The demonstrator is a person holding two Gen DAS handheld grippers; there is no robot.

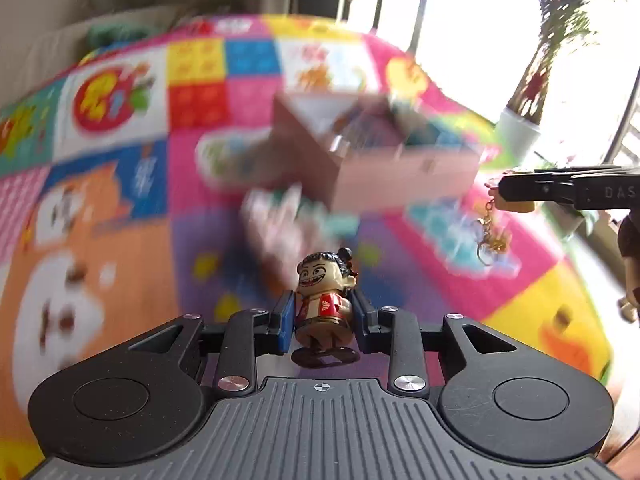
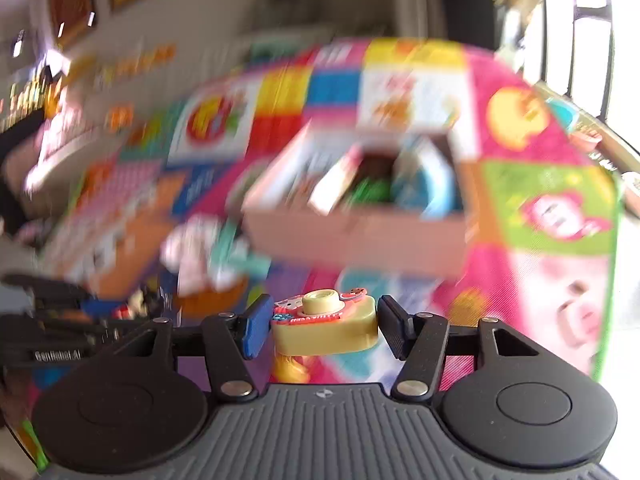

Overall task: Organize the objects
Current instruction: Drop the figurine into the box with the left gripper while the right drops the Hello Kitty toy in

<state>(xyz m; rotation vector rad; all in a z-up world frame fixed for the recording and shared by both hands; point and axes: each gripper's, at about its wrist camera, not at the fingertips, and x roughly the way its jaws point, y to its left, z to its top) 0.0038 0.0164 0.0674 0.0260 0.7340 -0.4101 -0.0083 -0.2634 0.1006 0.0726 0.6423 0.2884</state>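
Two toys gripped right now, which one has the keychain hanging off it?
The yellow camera toy in the right tool; the left tool's figurine has none.

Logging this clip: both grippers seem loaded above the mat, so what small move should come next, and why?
Probably carry both loads forward over the open cardboard box before releasing. The left gripper is shut on a small figurine, the right gripper on a yellow toy camera whose keychain dangles below. The box already holds items and lies ahead on the play mat.
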